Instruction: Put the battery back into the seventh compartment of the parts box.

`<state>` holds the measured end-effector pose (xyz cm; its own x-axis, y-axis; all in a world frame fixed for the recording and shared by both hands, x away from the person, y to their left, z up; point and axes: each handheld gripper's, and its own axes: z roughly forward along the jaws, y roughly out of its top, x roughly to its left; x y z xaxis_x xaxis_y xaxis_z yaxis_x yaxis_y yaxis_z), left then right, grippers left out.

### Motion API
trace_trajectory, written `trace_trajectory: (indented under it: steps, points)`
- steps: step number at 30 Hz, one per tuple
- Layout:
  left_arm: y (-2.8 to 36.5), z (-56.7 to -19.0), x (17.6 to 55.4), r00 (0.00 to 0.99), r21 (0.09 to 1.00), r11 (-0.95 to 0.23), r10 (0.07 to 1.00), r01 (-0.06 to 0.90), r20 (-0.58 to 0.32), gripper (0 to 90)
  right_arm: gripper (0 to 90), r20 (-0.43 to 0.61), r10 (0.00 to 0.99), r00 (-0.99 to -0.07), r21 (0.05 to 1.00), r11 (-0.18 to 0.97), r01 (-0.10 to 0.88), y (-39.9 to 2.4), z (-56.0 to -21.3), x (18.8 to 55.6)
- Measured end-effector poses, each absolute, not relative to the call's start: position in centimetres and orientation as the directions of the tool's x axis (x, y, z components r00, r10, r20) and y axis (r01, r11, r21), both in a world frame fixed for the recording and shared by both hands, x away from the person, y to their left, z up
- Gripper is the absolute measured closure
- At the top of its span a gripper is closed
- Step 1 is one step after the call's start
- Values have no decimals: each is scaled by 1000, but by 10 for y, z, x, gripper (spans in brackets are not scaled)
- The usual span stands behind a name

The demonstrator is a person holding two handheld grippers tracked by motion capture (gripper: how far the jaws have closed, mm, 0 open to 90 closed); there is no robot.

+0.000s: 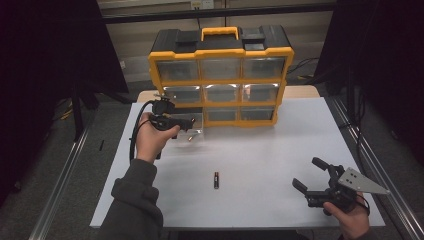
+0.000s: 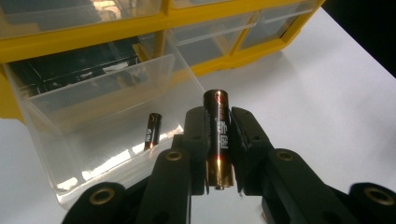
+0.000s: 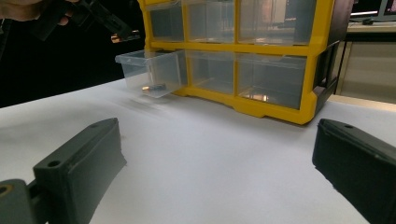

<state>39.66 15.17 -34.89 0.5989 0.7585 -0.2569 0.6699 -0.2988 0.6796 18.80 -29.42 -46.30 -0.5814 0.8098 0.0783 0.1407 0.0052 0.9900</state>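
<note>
Three batteries in scene. Left tongs (image 2: 218, 154) clenched on one battery (image 2: 218, 135), gripped mid-body between pads, held above open clear drawer (image 2: 60, 116) pulled out of bottom-left slot of yellow organizer (image 1: 220, 75). Second battery (image 2: 152, 130) lies inside drawer. Third battery (image 1: 216, 180) lies on white counter (image 1: 270, 150), well apart from organizer, between both hands. Right tongs (image 1: 310, 177) released, jaws spread wide, nothing between them, low over counter near right corner.
</note>
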Motion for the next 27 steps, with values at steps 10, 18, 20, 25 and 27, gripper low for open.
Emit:
trace_trajectory:
  steps: [10, 18, 20, 25, 27]
  points:
    - [155, -353, 408, 567, 677, -285, 790, 679, -235, 775, 13, 79, 809, -582, 990, 5, 141, -294, -463, 188]
    - [155, -365, 421, 541, 671, -285, 816, 685, -205, 775, 13, 79, 809, -582, 990, 4, 140, -294, -463, 188]
    - [155, -368, 425, 539, 675, -283, 818, 681, -200, 774, 14, 80, 809, -582, 990, 4, 141, -294, -463, 188]
    - [154, -372, 430, 533, 674, -287, 826, 681, -186, 775, 13, 81, 807, -585, 990, 4, 142, -295, -463, 188]
    - [154, -374, 432, 528, 670, -285, 828, 685, -187, 775, 13, 82, 807, -585, 990, 3, 143, -295, -463, 188]
